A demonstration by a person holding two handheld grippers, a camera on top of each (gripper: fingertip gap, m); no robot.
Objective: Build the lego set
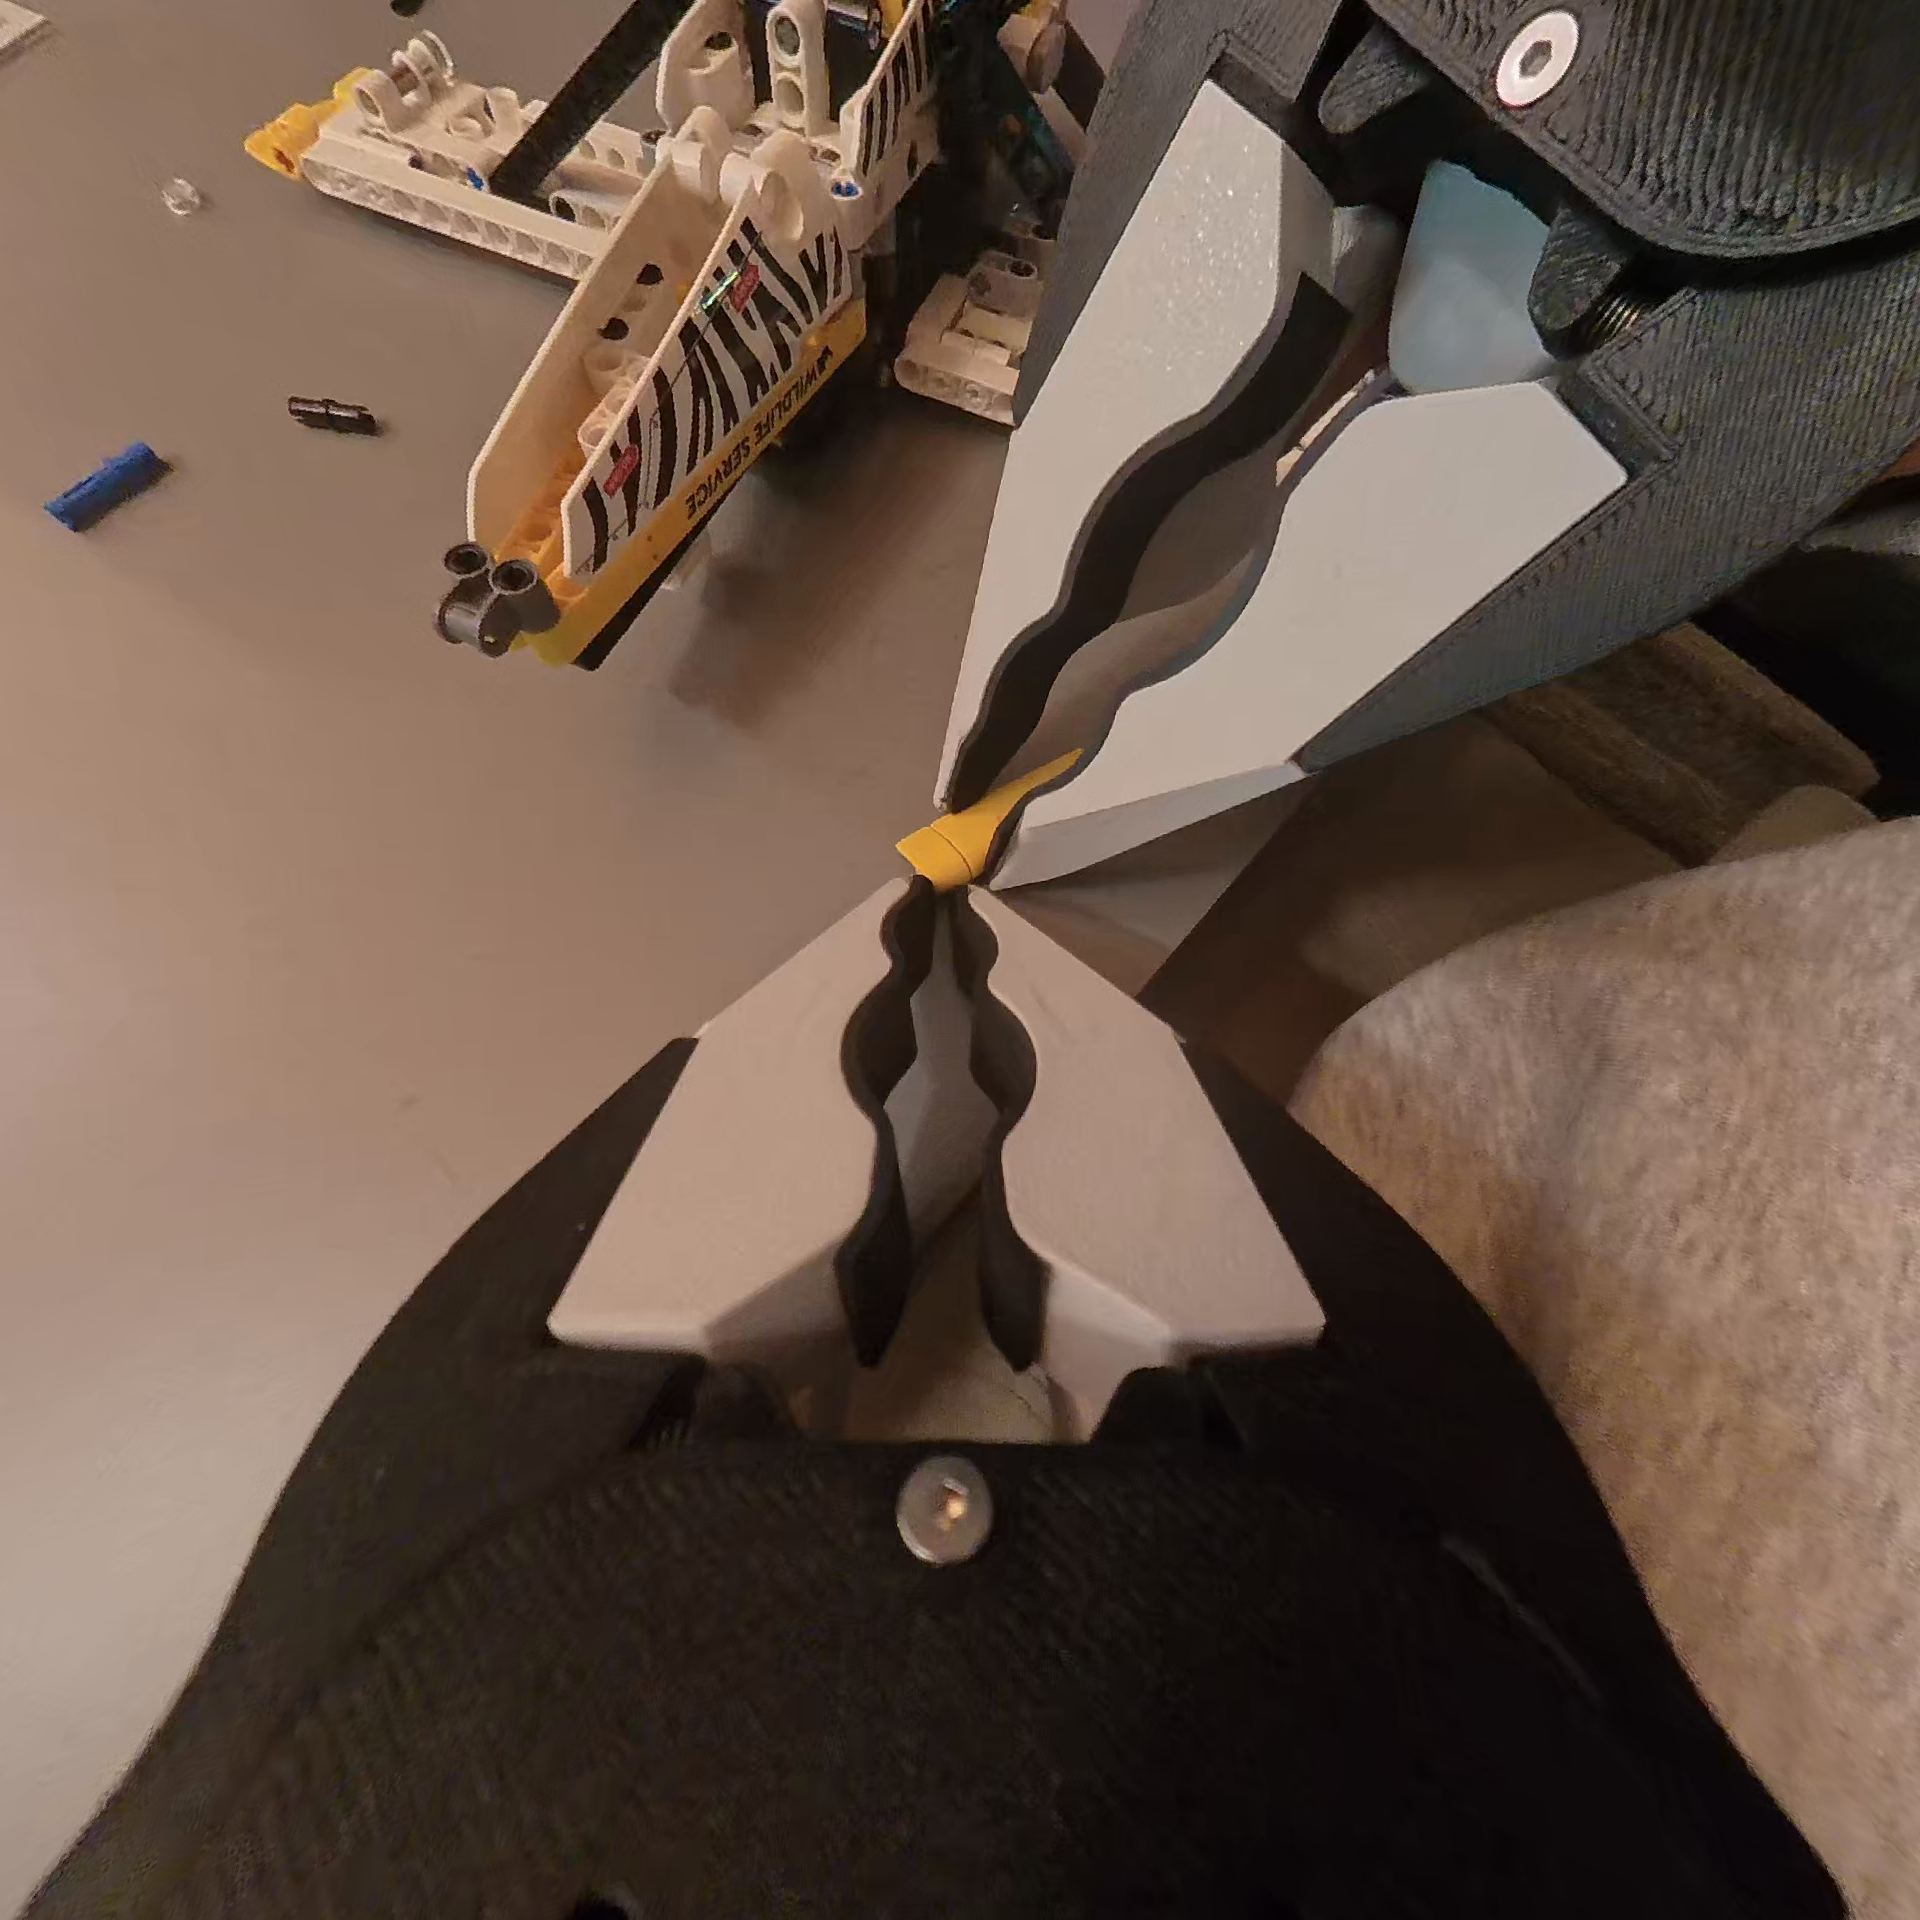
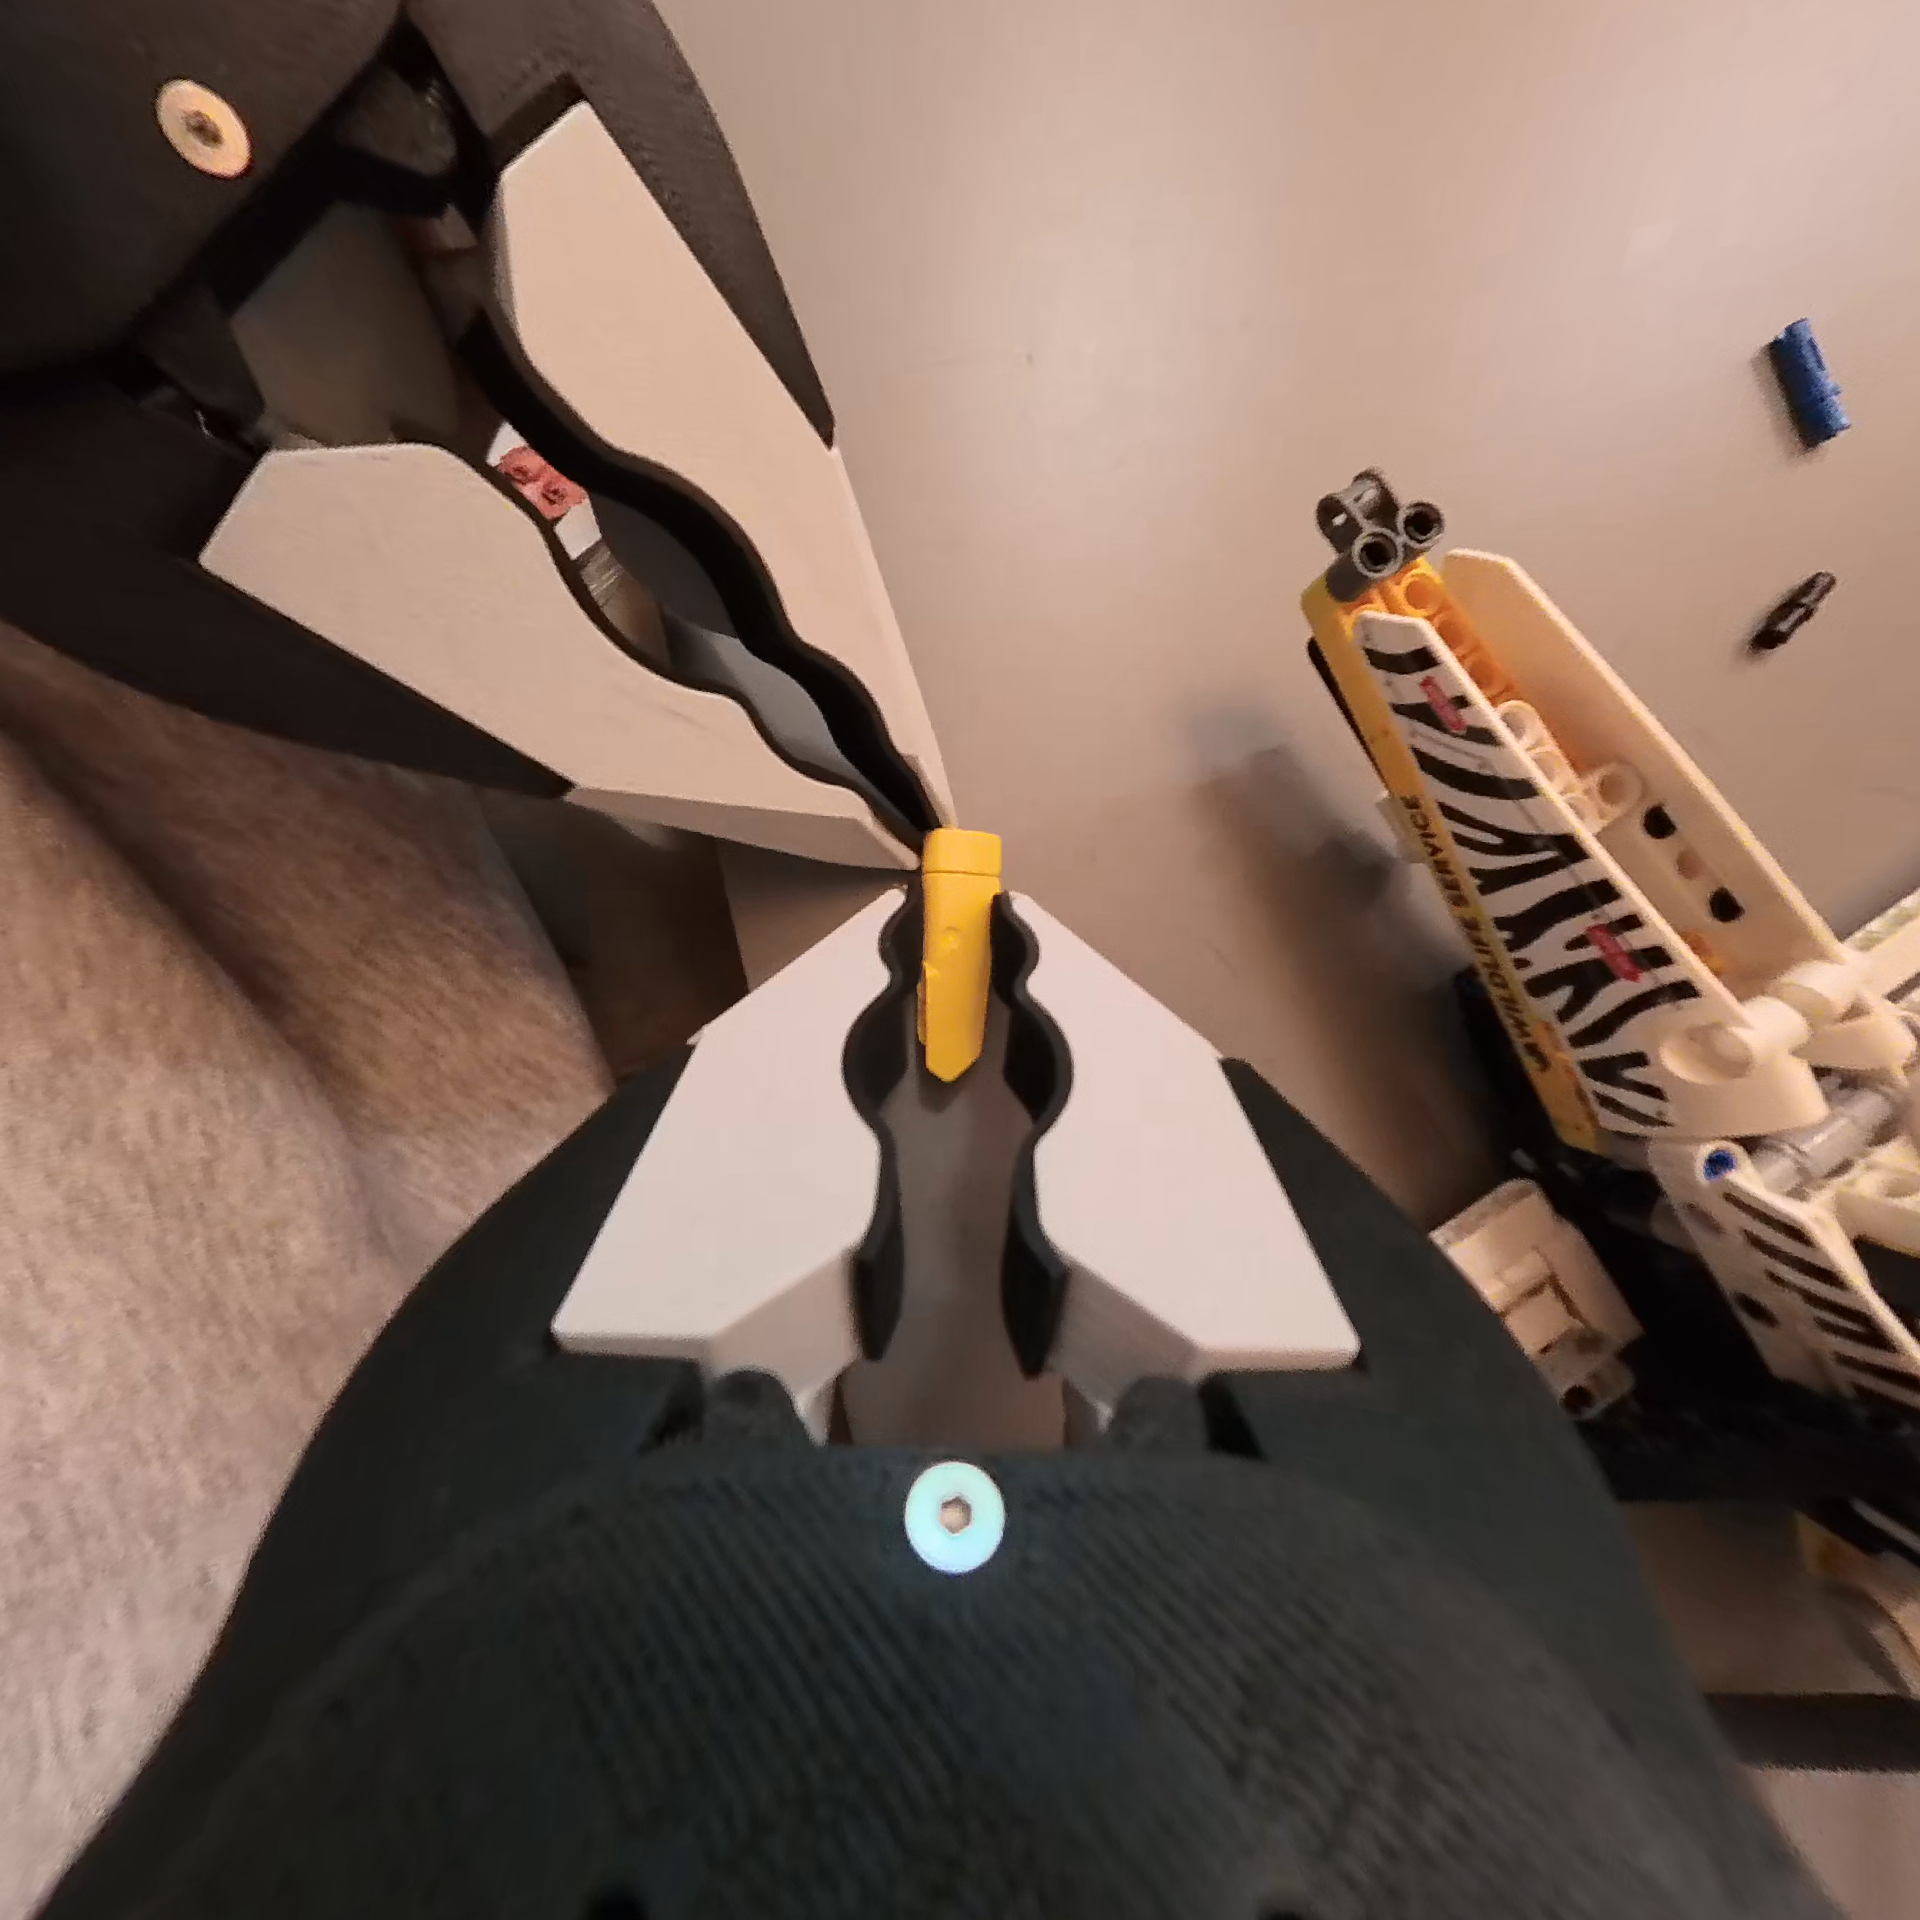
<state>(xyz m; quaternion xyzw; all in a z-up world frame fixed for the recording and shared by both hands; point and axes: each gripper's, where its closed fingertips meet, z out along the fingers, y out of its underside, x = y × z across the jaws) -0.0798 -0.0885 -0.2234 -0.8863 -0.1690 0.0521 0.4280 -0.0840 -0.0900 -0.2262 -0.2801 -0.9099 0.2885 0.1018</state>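
The grey worktop point(image 1: 312, 935) carries everything, and a grey fabric-covered shape point(image 1: 1662, 1247), perhaps a person's leg, lies past its near edge. On the worktop sits the half-built model point(image 1: 717, 343), white and yellow with zebra-striped panels, a dark grey connector at the tip of its long yellow-edged arm; in the right wrist view it point(image 2: 1558, 935) lies to the right of the claws.

The two claws meet tip to tip above the worktop's edge, near the model but apart from it. The right claw point(image 2: 961, 925) is pinching a small yellow piece point(image 2: 954, 966) that runs lengthwise between its fingers, one end poking out past the tips. The left claw point(image 1: 940, 899) is pressed together, its tips touching that poking end point(image 1: 951, 842); whether it actually grips the piece I cannot tell.

Loose on the worktop, well apart from the claws: a small blue pin point(image 1: 104, 483), a black pin point(image 1: 330, 412), and a tiny clear round stud point(image 1: 181, 194).
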